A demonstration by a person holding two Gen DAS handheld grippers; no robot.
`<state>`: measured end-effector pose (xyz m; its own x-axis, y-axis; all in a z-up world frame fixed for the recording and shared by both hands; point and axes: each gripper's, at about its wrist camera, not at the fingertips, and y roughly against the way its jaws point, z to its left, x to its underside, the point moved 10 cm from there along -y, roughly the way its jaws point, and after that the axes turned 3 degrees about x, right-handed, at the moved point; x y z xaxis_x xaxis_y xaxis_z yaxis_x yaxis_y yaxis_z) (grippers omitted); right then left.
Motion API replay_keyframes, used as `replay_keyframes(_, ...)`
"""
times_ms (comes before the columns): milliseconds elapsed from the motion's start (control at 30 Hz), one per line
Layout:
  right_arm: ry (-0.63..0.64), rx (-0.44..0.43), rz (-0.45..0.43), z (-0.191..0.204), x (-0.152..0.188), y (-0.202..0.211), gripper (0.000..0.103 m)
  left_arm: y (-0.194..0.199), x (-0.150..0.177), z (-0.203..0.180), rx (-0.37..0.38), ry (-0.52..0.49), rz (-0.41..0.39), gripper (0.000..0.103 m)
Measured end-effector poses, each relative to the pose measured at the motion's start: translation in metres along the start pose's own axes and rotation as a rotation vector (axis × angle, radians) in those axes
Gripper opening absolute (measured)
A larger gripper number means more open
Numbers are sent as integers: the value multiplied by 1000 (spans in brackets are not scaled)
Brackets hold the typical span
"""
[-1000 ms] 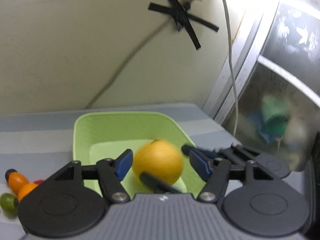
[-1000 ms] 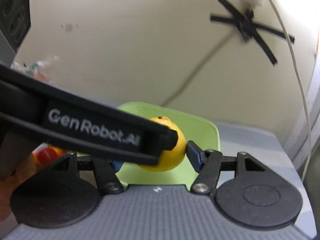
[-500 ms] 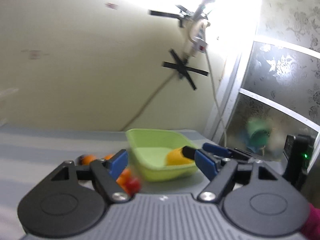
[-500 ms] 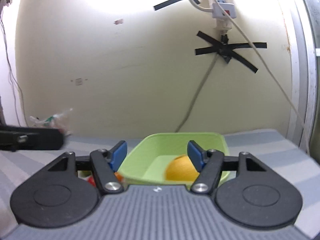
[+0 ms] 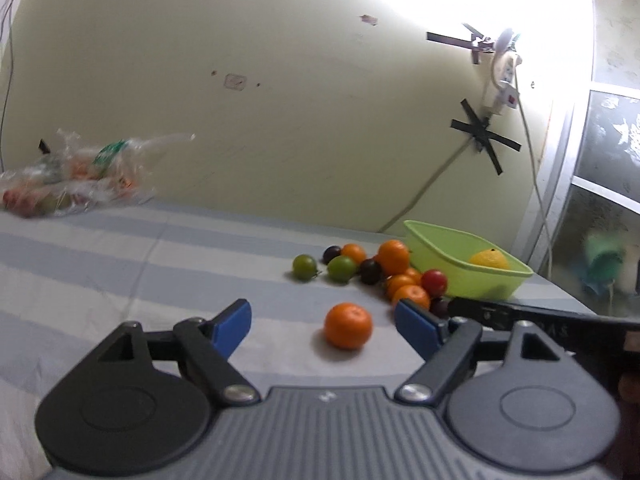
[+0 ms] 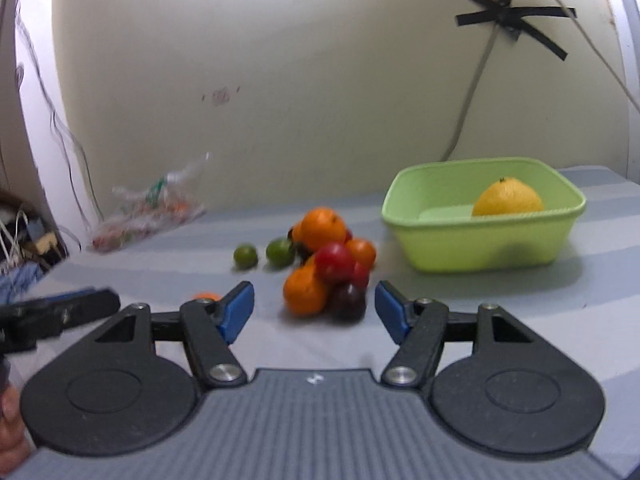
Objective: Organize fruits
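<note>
A light green tub (image 6: 480, 240) stands on the striped cloth at the right, with one yellow-orange citrus fruit (image 6: 507, 197) in it; the tub also shows in the left wrist view (image 5: 460, 268). A heap of oranges, red, dark and green fruits (image 6: 326, 264) lies left of the tub. One orange (image 5: 348, 325) lies apart, between the fingers of my left gripper (image 5: 323, 322), which is open and empty. My right gripper (image 6: 314, 312) is open and empty, just short of the heap.
A crumpled clear plastic bag (image 5: 76, 176) with fruit lies at the far left by the wall. A cable and black tape (image 6: 508, 16) hang on the wall behind the tub. A window frame (image 5: 592, 184) stands to the right.
The yellow-orange fruit was held over the tub and now lies in it. Both grippers have pulled back and swung left; the heap of fruits has come into view.
</note>
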<state>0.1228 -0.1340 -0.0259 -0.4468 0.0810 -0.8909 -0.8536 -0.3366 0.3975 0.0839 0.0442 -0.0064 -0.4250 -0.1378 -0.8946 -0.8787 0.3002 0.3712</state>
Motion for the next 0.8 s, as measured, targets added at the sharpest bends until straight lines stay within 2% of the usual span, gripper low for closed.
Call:
replay_keyframes(167, 26, -1, -9, 3, -3, -2, 69, 2, 3, -2, 1, -21, -17, 88)
replay_keyframes(367, 0, -18, -10, -1, -3, -5, 70, -1, 4, -3, 3, -45, -22, 88)
replay_keyframes(800, 3, -43, -17, 2, -2, -4, 70, -4, 5, 1, -28, -27, -30, 86)
